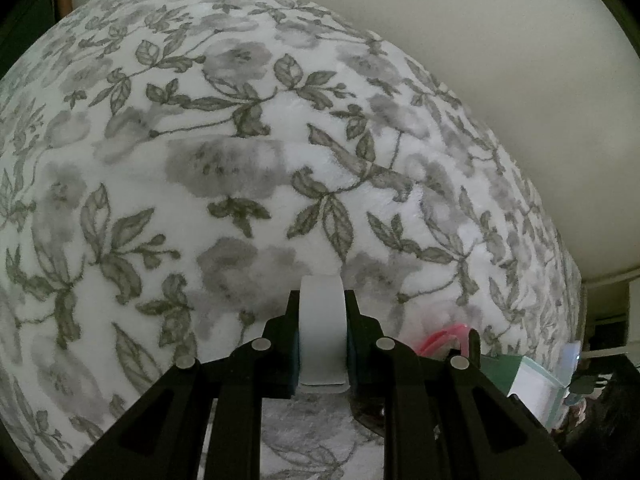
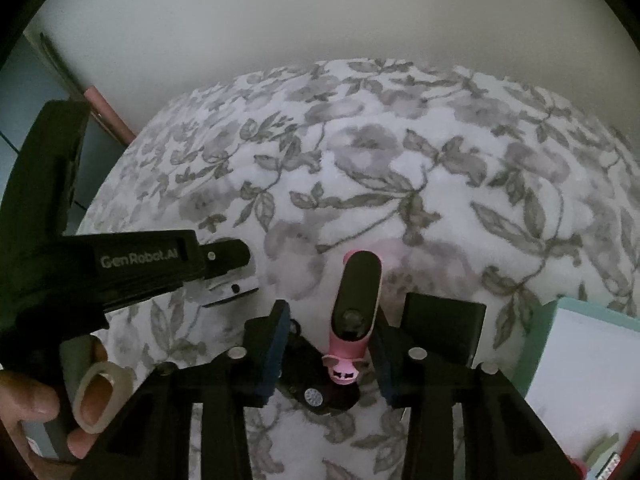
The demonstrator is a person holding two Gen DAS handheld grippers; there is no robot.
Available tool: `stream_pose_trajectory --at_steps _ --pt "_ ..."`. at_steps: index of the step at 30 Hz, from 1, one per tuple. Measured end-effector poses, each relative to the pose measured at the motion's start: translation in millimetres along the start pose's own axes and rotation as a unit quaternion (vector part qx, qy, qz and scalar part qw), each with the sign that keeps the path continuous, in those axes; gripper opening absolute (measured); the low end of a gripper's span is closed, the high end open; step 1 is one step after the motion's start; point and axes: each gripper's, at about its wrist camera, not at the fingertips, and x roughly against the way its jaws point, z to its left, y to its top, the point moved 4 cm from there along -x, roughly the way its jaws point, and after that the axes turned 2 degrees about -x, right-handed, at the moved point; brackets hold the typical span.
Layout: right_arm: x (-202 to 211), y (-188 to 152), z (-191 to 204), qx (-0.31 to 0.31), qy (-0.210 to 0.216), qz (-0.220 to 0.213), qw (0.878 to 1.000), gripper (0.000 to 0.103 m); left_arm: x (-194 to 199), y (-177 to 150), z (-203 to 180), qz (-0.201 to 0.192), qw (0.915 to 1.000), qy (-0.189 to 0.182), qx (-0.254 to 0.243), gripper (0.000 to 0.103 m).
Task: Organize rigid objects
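White roll (image 1: 322, 328) clamped in left hand-held gripper (image 1: 322, 336); right (image 2: 326, 356) open.

You have a white roll of tape (image 1: 322, 332) low in the middle of the left wrist picture. It stands on its edge, and its loose end lies flat near the bottom. In the right wrist picture, low in the middle, a pink toy with a black oval face (image 2: 354, 312) stands up tall. It has a little pig face (image 2: 345, 370) at its bottom end.
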Motion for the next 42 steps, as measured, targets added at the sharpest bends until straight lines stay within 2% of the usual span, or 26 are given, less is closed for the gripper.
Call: stream_pose_trajectory --at_steps 3,4,8,14,20,25,31,42 --pt "0 1 -4 -0.005 -0.006 -0.003 1.0 0.024 -3 -1 1 0.002 1.0 0.008 -0.003 0.019" --pt "2 2 -6 -0.007 -0.007 -0.005 1.0 0.023 -4 -1 1 0.004 1.0 0.008 -0.002 0.019" --pt "3 3 -9 -0.005 -0.02 -0.012 1.0 0.023 -6 -1 3 0.002 0.9998 0.021 -0.006 0.02" --pt "4 2 -9 -0.009 -0.014 -0.014 1.0 0.021 -3 0 1 -0.002 0.9998 0.013 -0.012 0.019" --pt "22 9 -8 -0.012 -0.009 -0.035 0.999 0.02 31 9 -12 -0.042 0.9987 -0.008 -0.027 0.019" --pt "56 21 -7 -0.011 -0.007 -0.073 0.997 0.02 64 14 -24 -0.079 0.9957 -0.019 -0.044 0.019" --pt "102 32 -20 -0.025 -0.02 -0.118 0.993 0.02 98 11 -57 -0.113 0.9901 -0.037 -0.075 0.019" --pt "186 22 -89 -0.096 -0.084 -0.163 0.978 0.02 116 -17 -129 -0.116 0.9796 -0.065 -0.151 0.019"
